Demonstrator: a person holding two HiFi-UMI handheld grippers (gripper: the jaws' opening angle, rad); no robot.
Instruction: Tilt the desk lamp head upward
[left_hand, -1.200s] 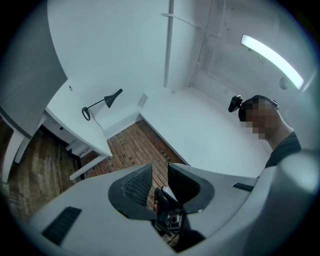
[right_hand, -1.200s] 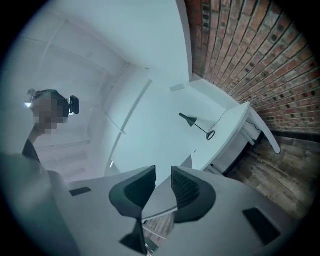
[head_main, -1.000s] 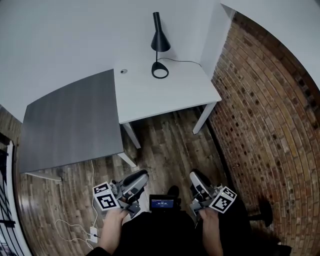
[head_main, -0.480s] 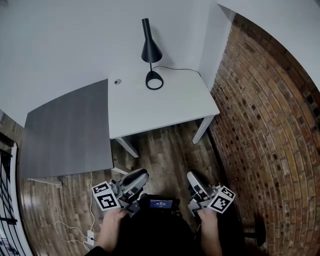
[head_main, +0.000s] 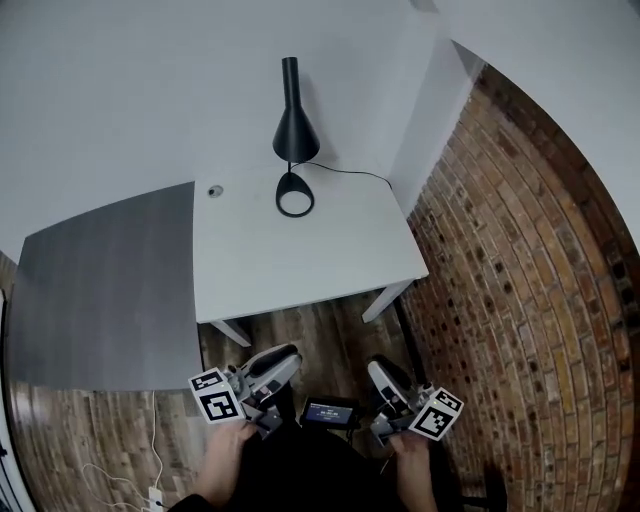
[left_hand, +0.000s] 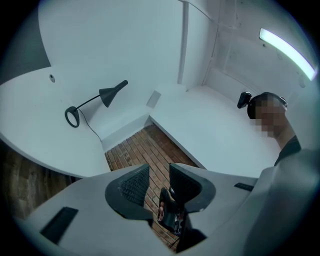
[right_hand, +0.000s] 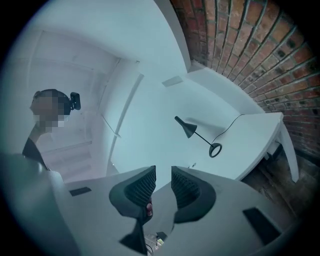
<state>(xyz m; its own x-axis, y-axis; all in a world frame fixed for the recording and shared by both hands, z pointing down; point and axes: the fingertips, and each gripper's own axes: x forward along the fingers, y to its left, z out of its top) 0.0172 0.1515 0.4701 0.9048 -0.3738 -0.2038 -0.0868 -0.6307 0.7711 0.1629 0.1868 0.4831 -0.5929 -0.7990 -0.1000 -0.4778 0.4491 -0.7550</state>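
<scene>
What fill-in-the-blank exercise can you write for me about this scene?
1. The black desk lamp with a cone shade stands on the ____ rectangular table.
2. The wall at the right of this table is made of red ____.
3. The left gripper and the right gripper both have jaws apart and hold ____.
Missing words: white; bricks; nothing.

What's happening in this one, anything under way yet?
A person stands before a white desk with a claw in each hand, held low and well short of the black desk lamp at its far side. The left claw has just been opening, with nothing between its jaws. The right claw is open and empty too.
</scene>
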